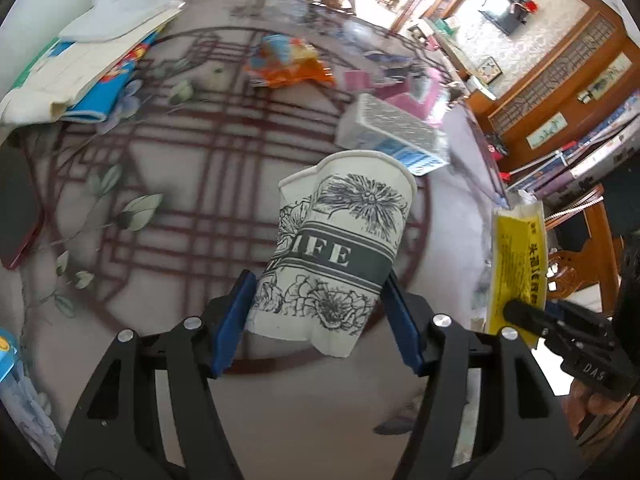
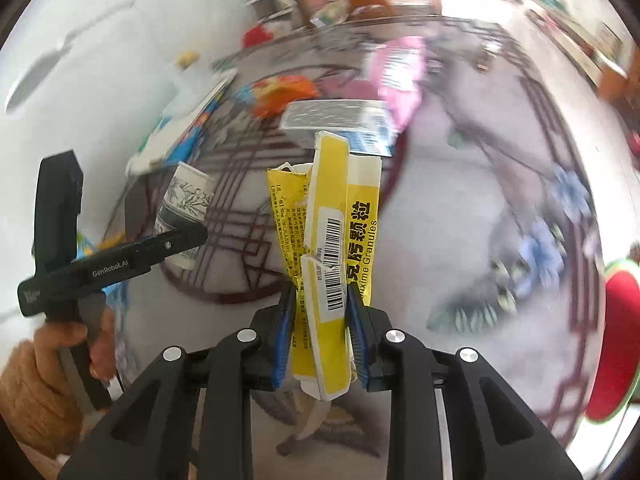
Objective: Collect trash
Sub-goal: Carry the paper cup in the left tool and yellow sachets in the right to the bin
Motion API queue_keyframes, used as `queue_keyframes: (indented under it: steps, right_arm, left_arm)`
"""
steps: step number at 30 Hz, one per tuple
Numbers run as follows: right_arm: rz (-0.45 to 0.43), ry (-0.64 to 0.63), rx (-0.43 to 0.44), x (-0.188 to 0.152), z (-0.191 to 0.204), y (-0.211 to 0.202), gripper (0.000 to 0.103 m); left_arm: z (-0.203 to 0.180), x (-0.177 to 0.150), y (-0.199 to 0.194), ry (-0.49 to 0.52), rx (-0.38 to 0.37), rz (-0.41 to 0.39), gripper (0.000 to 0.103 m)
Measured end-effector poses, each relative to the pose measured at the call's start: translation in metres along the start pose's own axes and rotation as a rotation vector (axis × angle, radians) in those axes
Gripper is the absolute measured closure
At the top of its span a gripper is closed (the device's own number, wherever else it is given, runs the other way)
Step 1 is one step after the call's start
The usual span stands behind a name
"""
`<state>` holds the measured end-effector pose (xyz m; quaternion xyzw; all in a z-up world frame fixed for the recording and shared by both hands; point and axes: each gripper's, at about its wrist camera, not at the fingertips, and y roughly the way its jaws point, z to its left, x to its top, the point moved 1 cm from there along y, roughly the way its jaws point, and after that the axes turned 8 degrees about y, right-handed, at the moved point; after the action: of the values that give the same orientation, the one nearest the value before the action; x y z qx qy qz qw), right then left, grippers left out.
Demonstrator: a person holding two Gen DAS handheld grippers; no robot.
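Observation:
My left gripper (image 1: 318, 300) is shut on a dented white paper cup (image 1: 336, 252) with black flower print, held tilted above the table. The cup also shows in the right wrist view (image 2: 182, 208), with the left gripper (image 2: 160, 248) around it. My right gripper (image 2: 320, 320) is shut on a crushed yellow medicine box (image 2: 326, 256) with a barcode, held upright above the table. The yellow box also shows at the right of the left wrist view (image 1: 516, 260).
On the patterned round table (image 1: 180, 184) lie an orange snack wrapper (image 1: 286, 62), a white and blue carton (image 1: 394, 134), a pink pack (image 1: 408, 94), and stacked books and papers (image 1: 88, 64) at the left. A red phone (image 1: 18, 216) lies at the left edge.

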<state>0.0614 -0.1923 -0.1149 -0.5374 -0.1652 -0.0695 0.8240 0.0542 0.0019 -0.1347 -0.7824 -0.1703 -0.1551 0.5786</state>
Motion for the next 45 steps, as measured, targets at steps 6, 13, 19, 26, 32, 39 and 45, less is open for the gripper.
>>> queue_keyframes:
  steps: [6, 13, 19, 26, 32, 39, 45]
  right_arm:
    - [-0.079, 0.12, -0.045, -0.011, -0.033, -0.023, 0.079]
    - [-0.137, 0.173, -0.073, -0.015, -0.061, -0.049, 0.079]
    - [-0.17, 0.208, -0.079, -0.022, -0.082, -0.066, 0.079]
    - [-0.203, 0.26, -0.091, -0.031, -0.107, -0.082, 0.079]
    - [-0.21, 0.282, -0.083, -0.036, -0.129, -0.095, 0.079]
    - [-0.219, 0.262, -0.063, -0.026, -0.151, -0.109, 0.079]
    - [-0.221, 0.265, -0.055, -0.024, -0.177, -0.119, 0.079]
  left_arm:
    - [-0.038, 0.01, -0.003, 0.065, -0.037, -0.03, 0.042]
    - [-0.086, 0.016, -0.004, 0.15, -0.082, -0.054, 0.042]
    - [-0.118, 0.015, 0.0, 0.204, -0.111, -0.051, 0.042]
    - [-0.153, 0.012, 0.004, 0.253, -0.14, -0.045, 0.042]
    - [-0.179, 0.014, 0.009, 0.273, -0.143, -0.046, 0.042]
    - [-0.211, 0.018, 0.014, 0.268, -0.136, -0.065, 0.042]
    - [-0.243, 0.019, 0.022, 0.275, -0.143, -0.071, 0.042]
